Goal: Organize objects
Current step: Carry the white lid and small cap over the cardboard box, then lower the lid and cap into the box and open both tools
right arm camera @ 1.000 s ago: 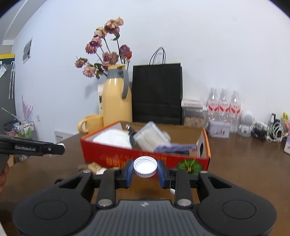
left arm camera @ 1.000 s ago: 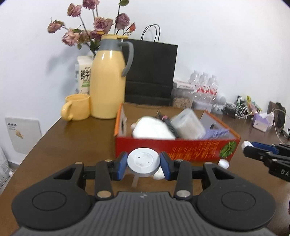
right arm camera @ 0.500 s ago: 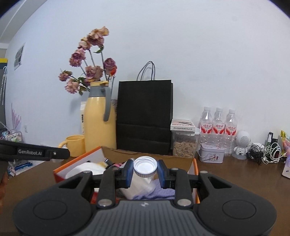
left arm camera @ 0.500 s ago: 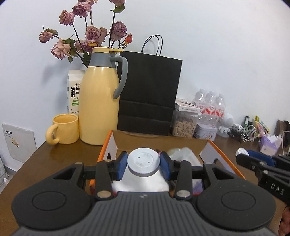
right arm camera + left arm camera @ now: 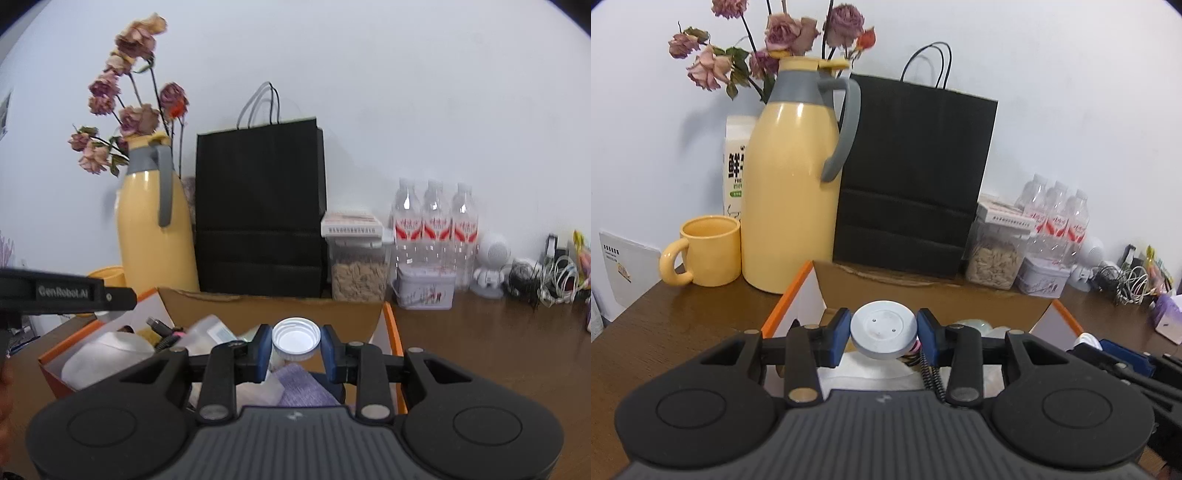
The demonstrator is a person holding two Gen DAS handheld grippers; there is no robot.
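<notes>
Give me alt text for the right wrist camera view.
The right hand-held gripper holds a white bottle cap above an orange cardboard box of assorted items, with a yellow thermos and black paper bag behind on the table.

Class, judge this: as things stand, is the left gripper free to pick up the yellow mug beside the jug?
Probably not yet. The left gripper is shut on a grey disc, so its jaws are occupied, though the yellow mug stands unobstructed.
</notes>
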